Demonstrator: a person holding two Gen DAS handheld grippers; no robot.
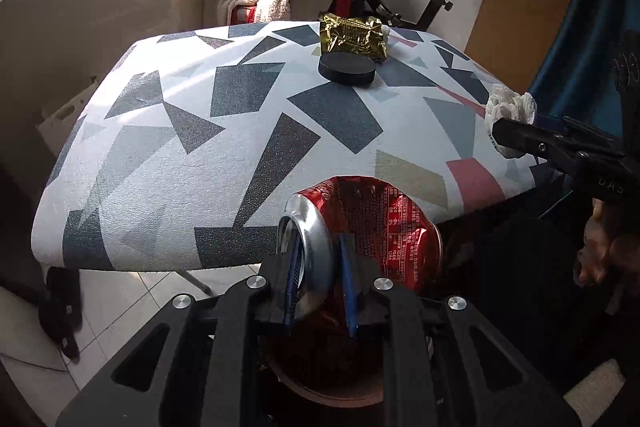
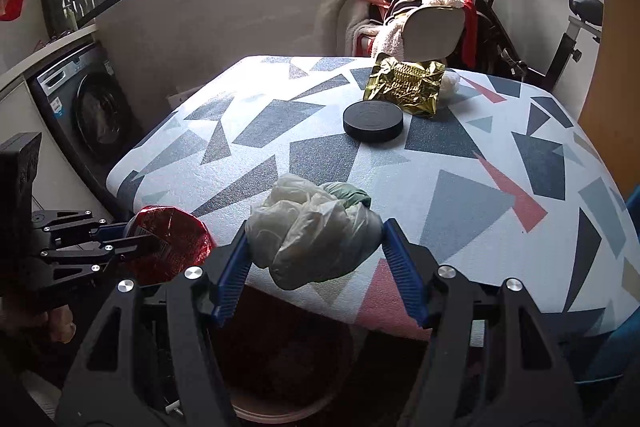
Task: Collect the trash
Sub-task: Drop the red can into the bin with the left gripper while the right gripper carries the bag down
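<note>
Gripping crushed red aluminium can point(image 1: 360, 227) by silver top rim, left gripper point(image 1: 320, 291) clenched on it, held off near table edge above round brown bin point(image 1: 320, 387). Thin, dented metal: light, springy, slick; rim stiffest hold. Right gripper point(image 2: 316, 267) clamped around crumpled white plastic bag wad point(image 2: 312, 231) over patterned table point(image 2: 480, 167) edge. Soft, weightless, compressible; squeeze mid-bulk. Remaining on table: gold foil wrapper point(image 2: 404, 87), crinkly, featherlight; black round disc point(image 2: 374, 123) just beside it.

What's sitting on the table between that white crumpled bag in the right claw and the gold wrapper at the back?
A black round disc, just in front of the gold wrapper. Between the disc and the white bag in the right gripper, only bare patterned table shows in the right wrist view.
</note>
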